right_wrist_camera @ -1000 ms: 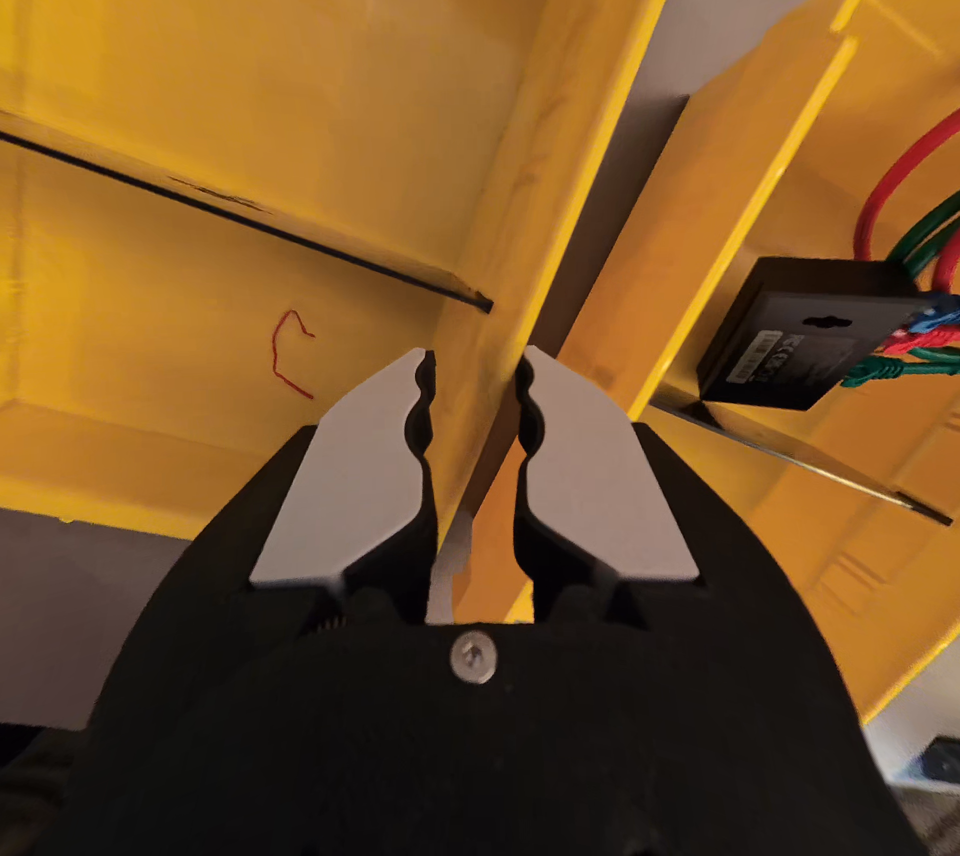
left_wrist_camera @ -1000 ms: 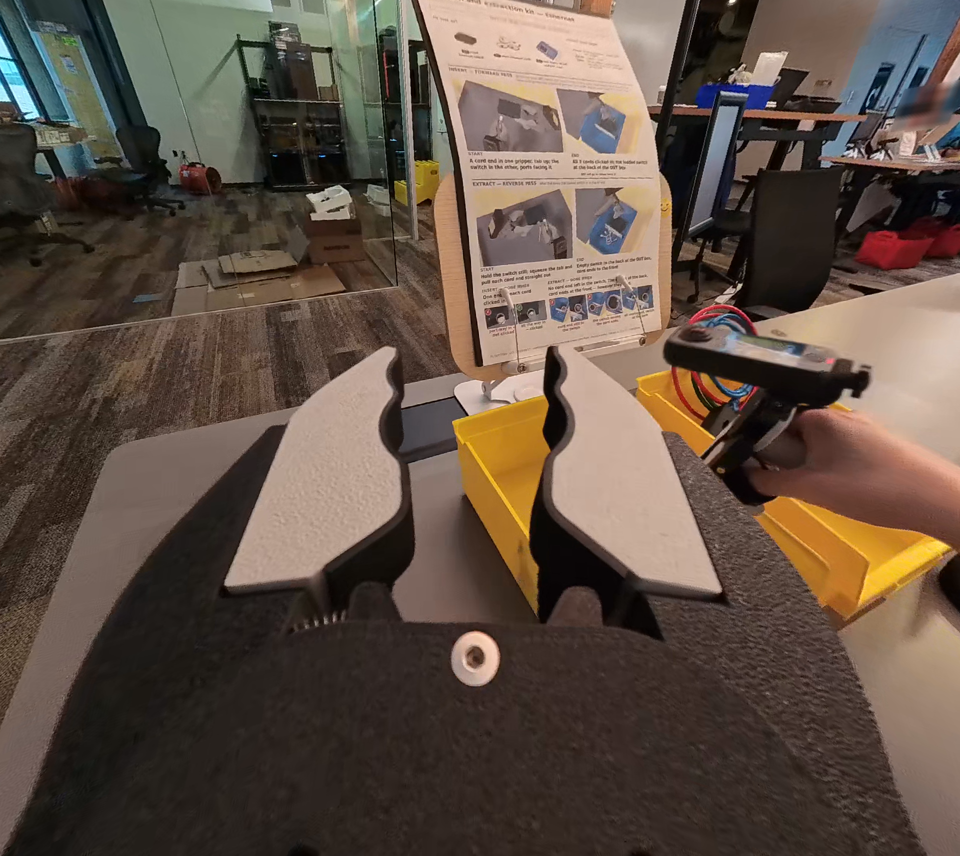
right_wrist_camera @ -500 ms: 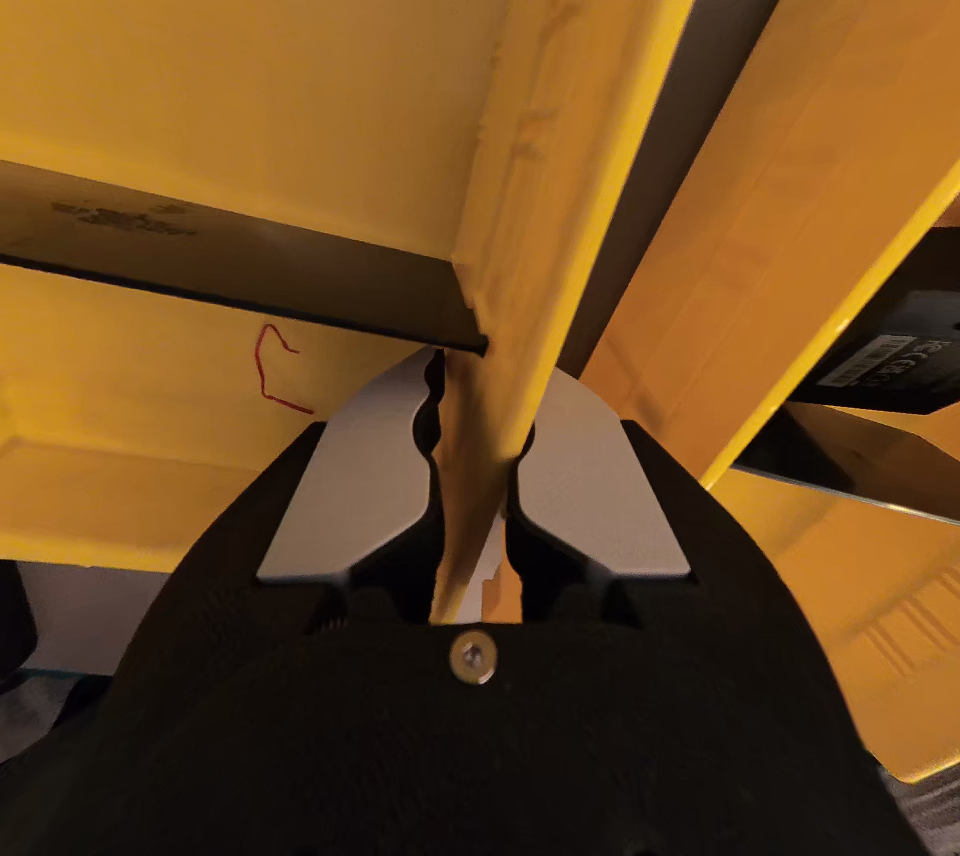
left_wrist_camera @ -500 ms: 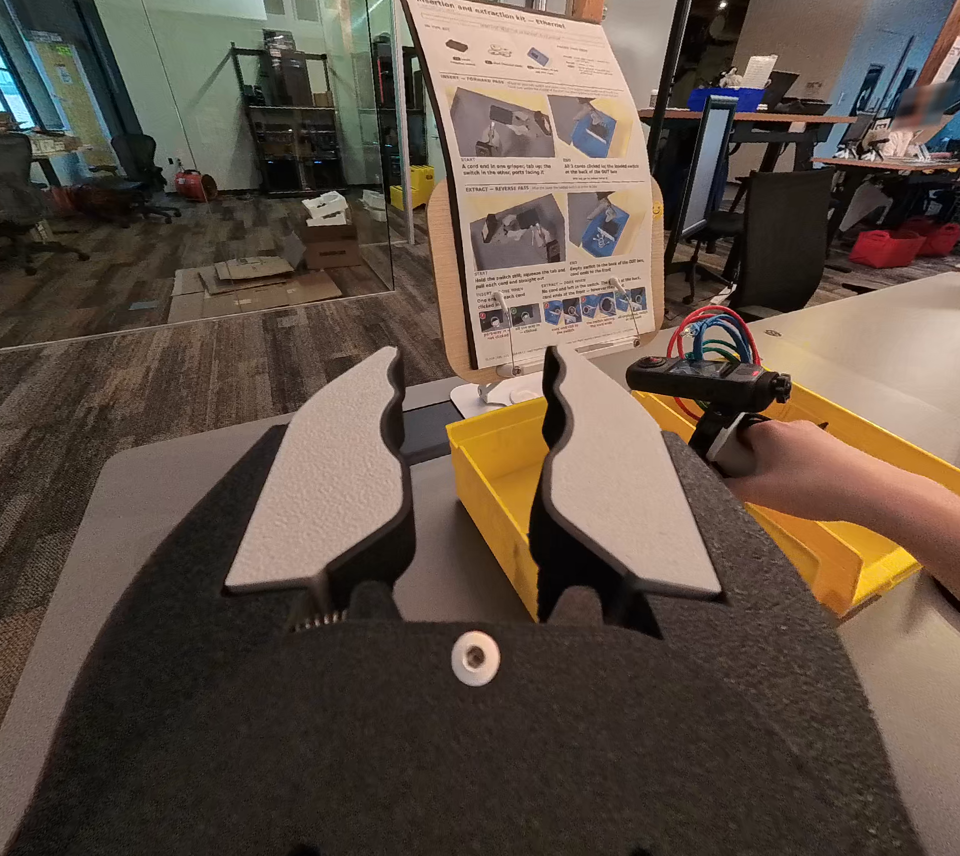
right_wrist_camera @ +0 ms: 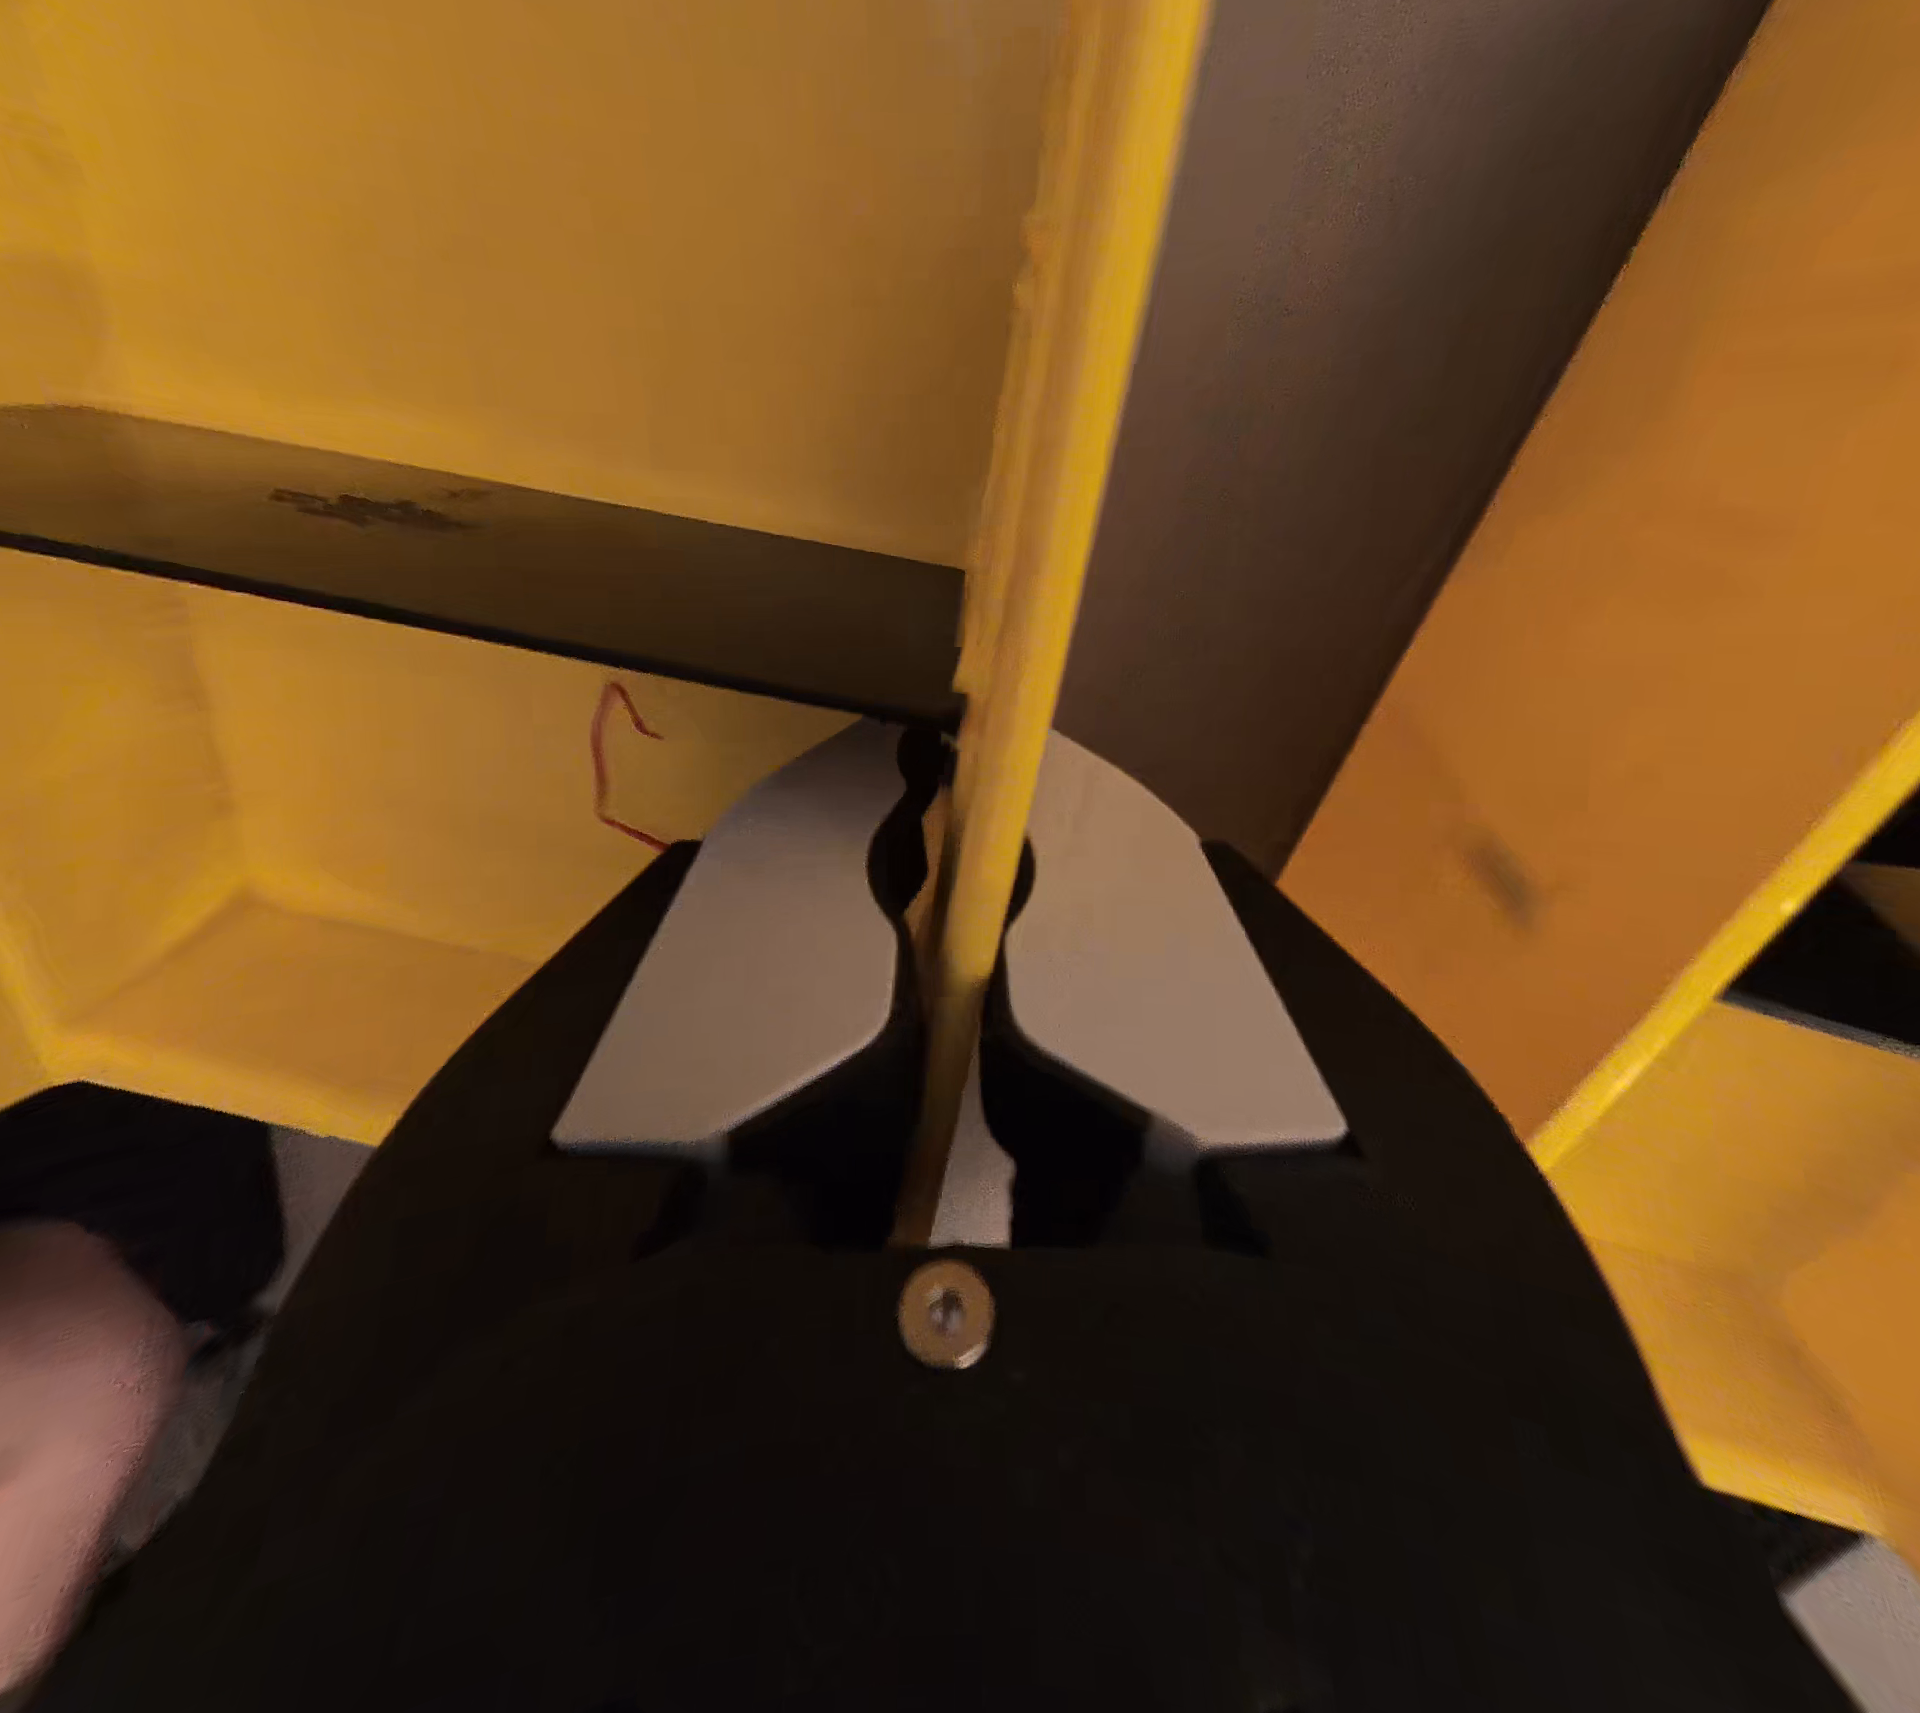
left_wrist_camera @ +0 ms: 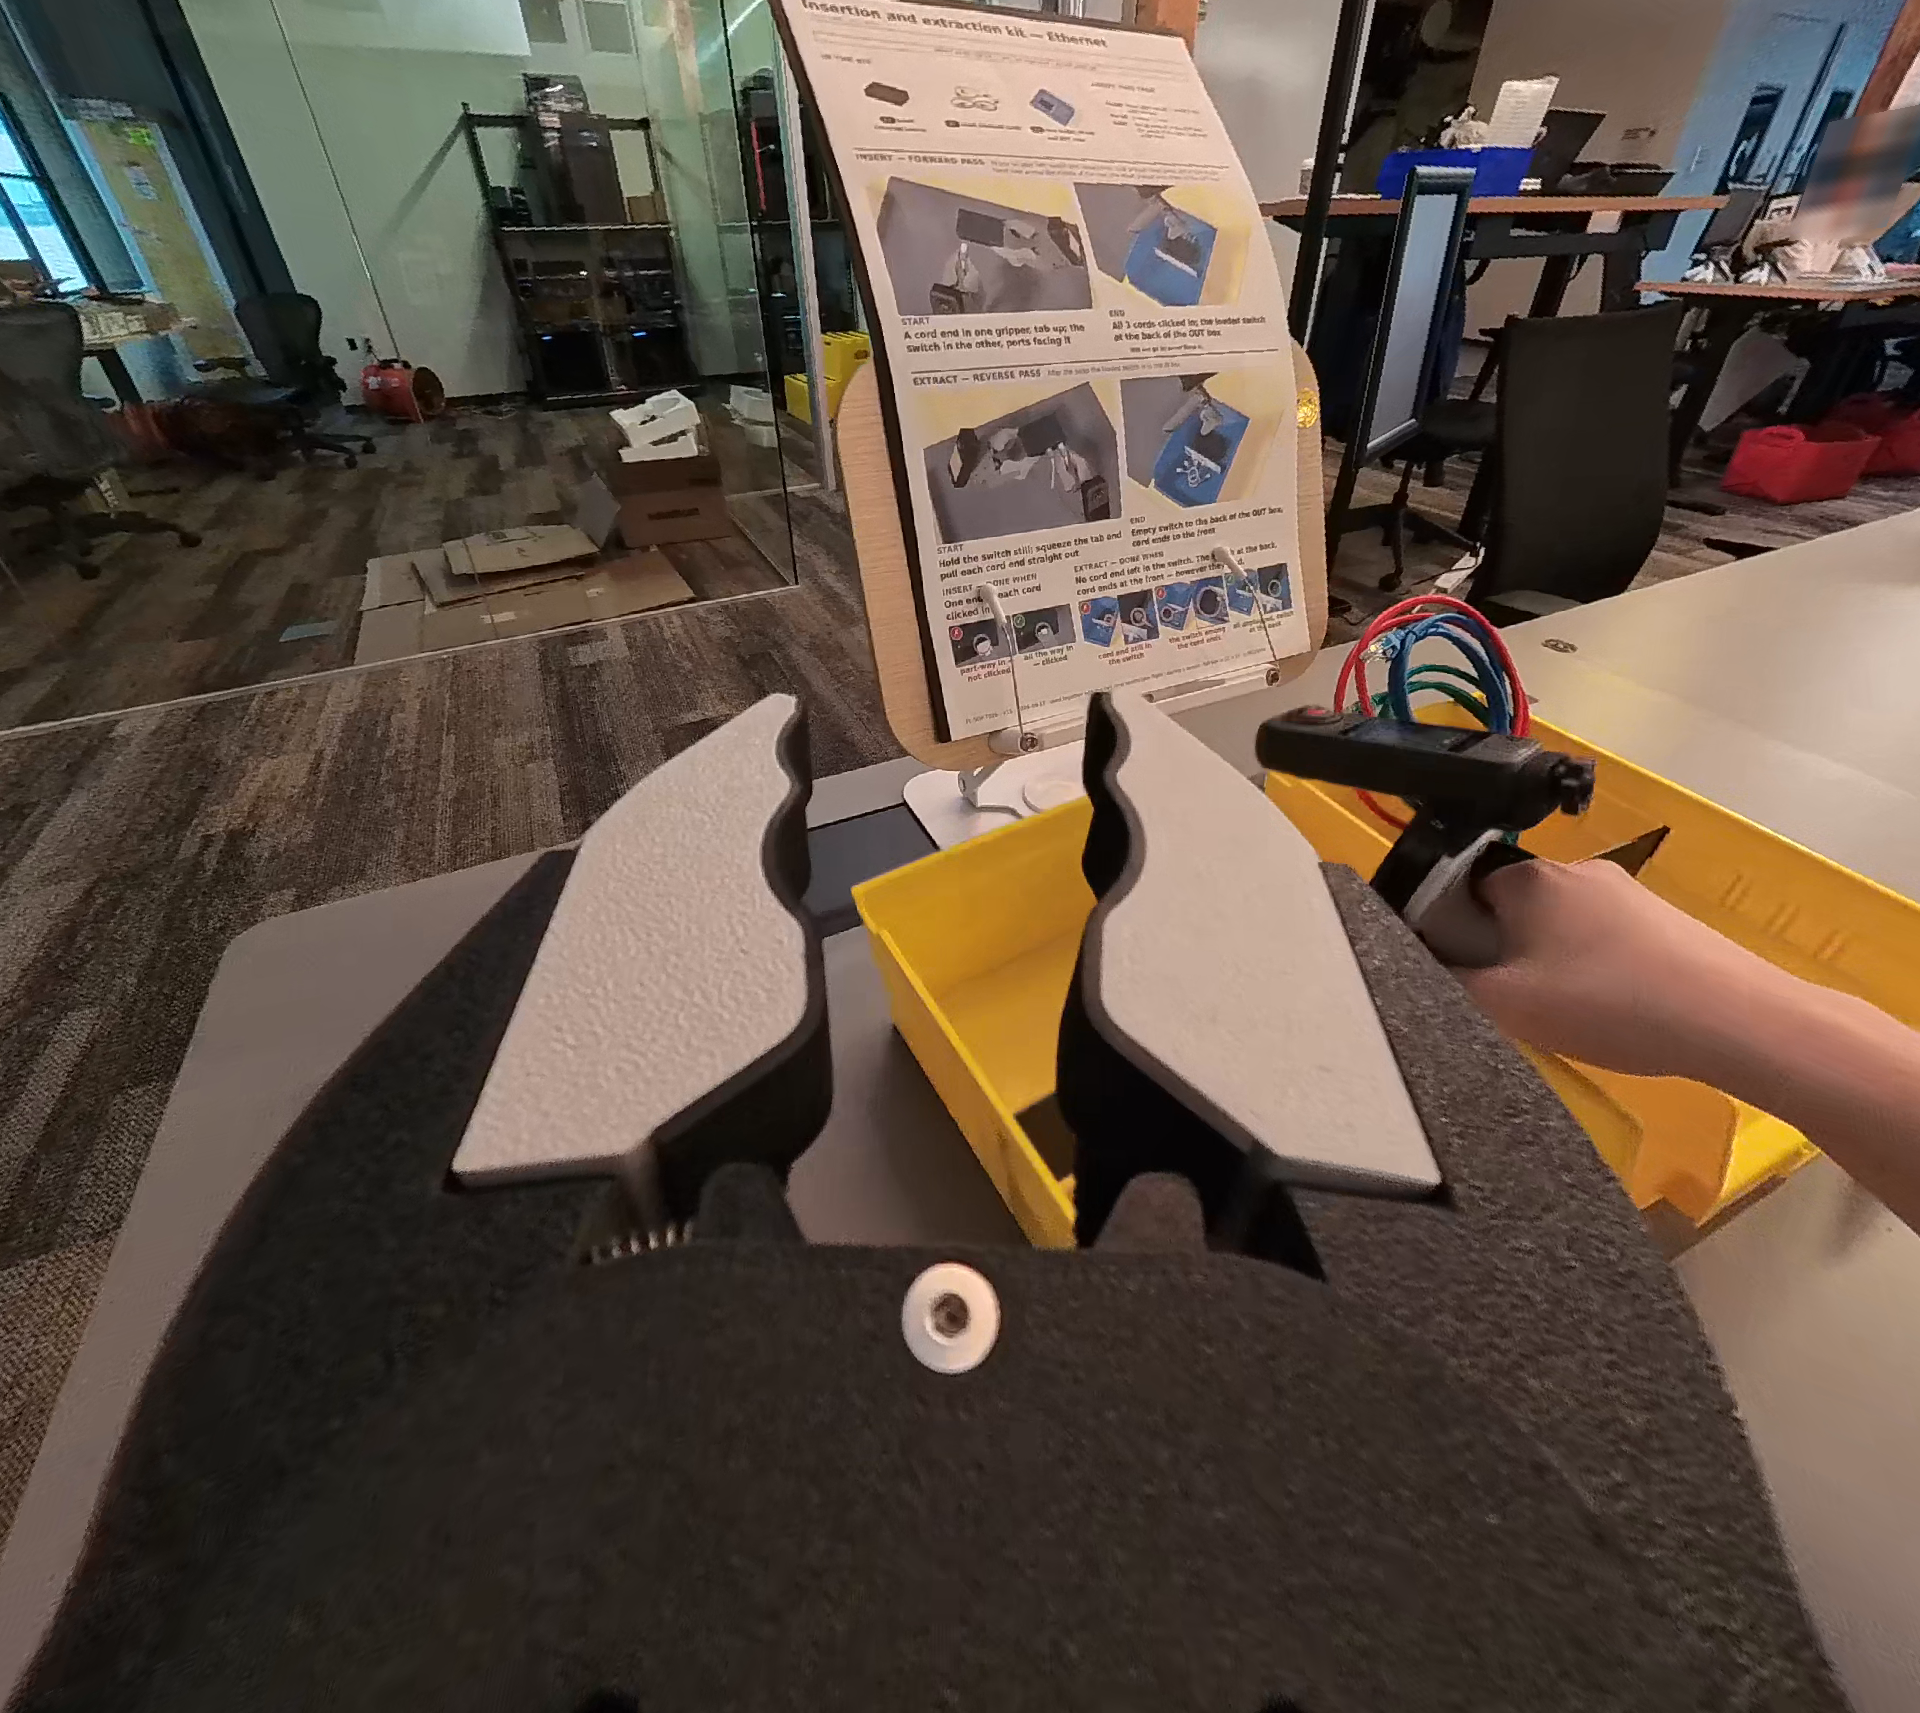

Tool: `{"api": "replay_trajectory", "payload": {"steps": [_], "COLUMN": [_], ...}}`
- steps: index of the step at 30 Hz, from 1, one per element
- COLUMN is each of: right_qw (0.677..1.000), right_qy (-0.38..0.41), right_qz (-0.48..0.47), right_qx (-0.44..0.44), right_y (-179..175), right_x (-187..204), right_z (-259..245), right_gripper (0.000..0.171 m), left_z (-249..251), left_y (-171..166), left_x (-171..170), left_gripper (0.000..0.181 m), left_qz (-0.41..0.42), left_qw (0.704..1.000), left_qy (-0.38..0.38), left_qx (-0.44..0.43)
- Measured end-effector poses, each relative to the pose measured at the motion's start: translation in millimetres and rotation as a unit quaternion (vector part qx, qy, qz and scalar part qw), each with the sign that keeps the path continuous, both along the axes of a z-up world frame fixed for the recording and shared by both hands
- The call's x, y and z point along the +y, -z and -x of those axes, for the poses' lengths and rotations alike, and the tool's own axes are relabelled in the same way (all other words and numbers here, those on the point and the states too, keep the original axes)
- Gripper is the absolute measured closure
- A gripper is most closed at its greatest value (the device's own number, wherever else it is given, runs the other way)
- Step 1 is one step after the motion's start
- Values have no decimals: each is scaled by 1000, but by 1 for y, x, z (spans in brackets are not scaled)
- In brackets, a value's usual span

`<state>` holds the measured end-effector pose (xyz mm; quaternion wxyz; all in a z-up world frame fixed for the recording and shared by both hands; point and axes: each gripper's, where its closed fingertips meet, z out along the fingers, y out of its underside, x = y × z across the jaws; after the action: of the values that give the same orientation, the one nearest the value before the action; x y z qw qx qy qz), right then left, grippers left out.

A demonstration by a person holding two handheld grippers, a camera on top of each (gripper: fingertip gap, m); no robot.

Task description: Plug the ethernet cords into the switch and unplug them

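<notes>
My left gripper [left_wrist_camera: 948,718] is open and empty, above the table in front of an empty yellow bin [left_wrist_camera: 966,967]. My right gripper [right_wrist_camera: 975,754] is shut on that bin's right side wall [right_wrist_camera: 1091,209], near its black divider [right_wrist_camera: 520,562]. In the left wrist view a hand [left_wrist_camera: 1579,957] holds the right gripper's body [left_wrist_camera: 1423,759] between the two bins; its fingers are hidden there. Red, blue and green ethernet cords [left_wrist_camera: 1439,655] loop up out of the second yellow bin [left_wrist_camera: 1745,884]. That bin also shows in the right wrist view [right_wrist_camera: 1621,520]. The switch is not clearly in view.
An instruction sheet on a wooden stand [left_wrist_camera: 1060,364] is upright behind the bins. The grey table [left_wrist_camera: 312,988] extends to my left and ends at a rounded corner. A short red thread [right_wrist_camera: 613,759] lies in the empty bin. Office chairs and desks are beyond. The tips of one gripper are about 40 centimeters away from the tips of the other.
My right gripper moved forward and closed on the empty bin's side wall. The switch and cords slid out of the right wrist view. My left gripper stayed open and barely moved.
</notes>
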<state>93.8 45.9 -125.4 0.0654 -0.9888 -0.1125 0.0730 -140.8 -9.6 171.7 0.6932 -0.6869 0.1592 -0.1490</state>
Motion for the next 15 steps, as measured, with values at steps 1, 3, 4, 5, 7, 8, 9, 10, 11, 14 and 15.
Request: {"api": "replay_trajectory", "payload": {"steps": [1,3,4,5,7,8,9,10,11,14,15], "right_qw": [1000,1000,1000,999,998,998,999,998,998,996,995], "right_qy": [-8,-2,3,5,1,-13,-23,-27,-33,-45,-50], "right_qz": [1,10,20,29,50,52,49,50,53,79,86], "right_qx": [-7,13,24,32,24,11,5,2,-1,1,3], "right_y": [2,6,8,9,11,12,10,9,7,-3,-10], "right_x": [-3,-6,-8,-10,-15,-16,-16,-16,-18,-25,-27], "right_z": [-1,2,3,5,4,3,4,4,5,6,6], "right_gripper": [166,166,166,164,166,167,167,167,167,167,167], "left_z": [-1,-2,-3,-4,-6,-7,-8,-9,-10,-10,-10], "left_y": [0,0,-1,-1,-1,-1,-1,-1,-1,-4,-7], "left_x": [0,0,0,-1,-1,-1,-1,-1,-2,-5,-8], "left_gripper": [131,131,132,132,132,132,132,132,132,132,132], "left_qz": [-1,-2,-2,-3,-4,-4,-4,-5,-5,-10,-16], "left_qw": [1000,1000,1000,1000,1000,1000,1000,1000,1000,1000,1000], "left_qy": [0,-2,-2,-2,-2,-2,-2,-2,-2,-11,-16], "left_qx": [1,4,5,8,12,13,15,16,17,23,21]}}
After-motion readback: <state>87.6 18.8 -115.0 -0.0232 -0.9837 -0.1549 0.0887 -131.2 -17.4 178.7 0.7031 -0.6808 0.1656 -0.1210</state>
